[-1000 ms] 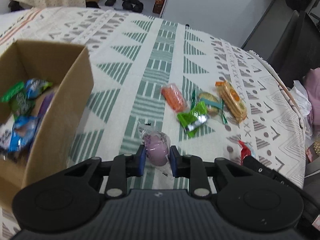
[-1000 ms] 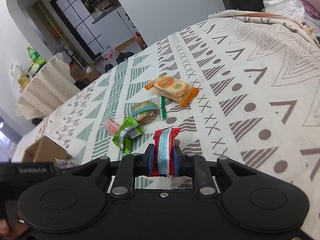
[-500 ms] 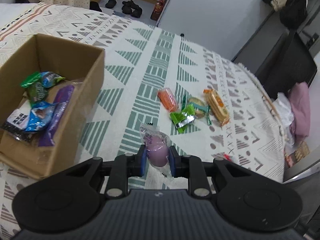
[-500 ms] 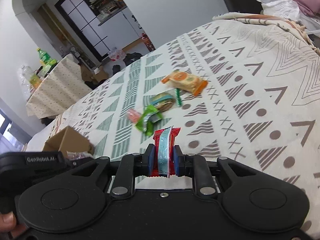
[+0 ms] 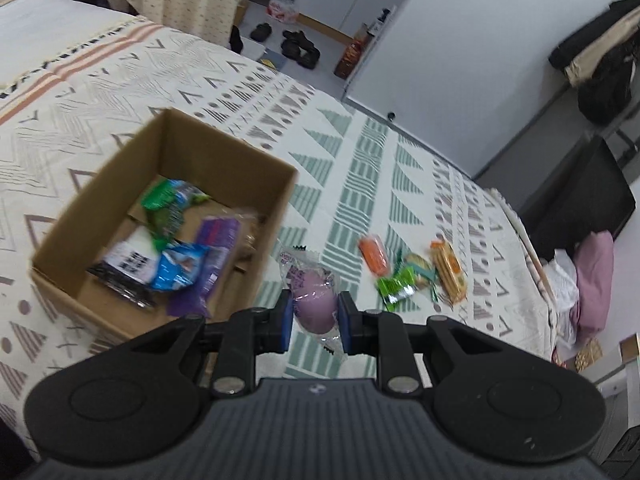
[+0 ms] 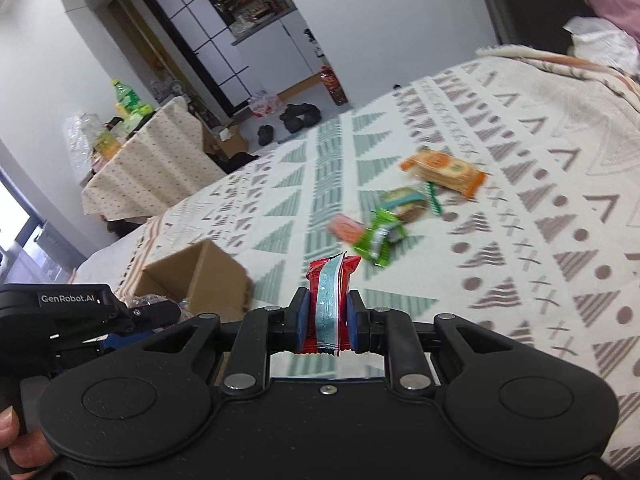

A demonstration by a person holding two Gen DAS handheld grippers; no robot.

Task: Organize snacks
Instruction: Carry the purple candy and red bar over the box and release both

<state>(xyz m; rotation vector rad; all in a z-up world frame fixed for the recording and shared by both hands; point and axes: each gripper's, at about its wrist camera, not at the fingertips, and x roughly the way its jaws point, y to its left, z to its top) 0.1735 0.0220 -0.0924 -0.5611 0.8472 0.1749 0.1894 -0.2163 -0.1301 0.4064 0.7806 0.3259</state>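
My left gripper [image 5: 313, 316] is shut on a purple snack in a clear wrapper [image 5: 314, 304], held in the air just right of the cardboard box [image 5: 276, 184]. The box holds several packets, green, blue, purple and black-and-white. My right gripper [image 6: 327, 318] is shut on a red packet with a pale blue stripe [image 6: 330, 296], raised above the patterned cloth. The box [image 6: 208, 276] lies to its lower left, behind the left gripper's body [image 6: 80, 312]. On the cloth lie an orange packet [image 5: 374, 255], a green packet [image 5: 396, 286], a round biscuit pack [image 5: 418, 266] and an orange cracker pack [image 5: 448, 272].
The patterned cloth [image 5: 360, 168] covers the whole surface, whose far edge meets a white wall panel [image 5: 460, 60]. Pink fabric and white paper [image 5: 592, 280] lie off the right edge. A hand [image 6: 16, 440] shows at the lower left of the right wrist view.
Both grippers have risen and drifted toward the box with their snacks still held. The box's inside has come fully into the left wrist view.
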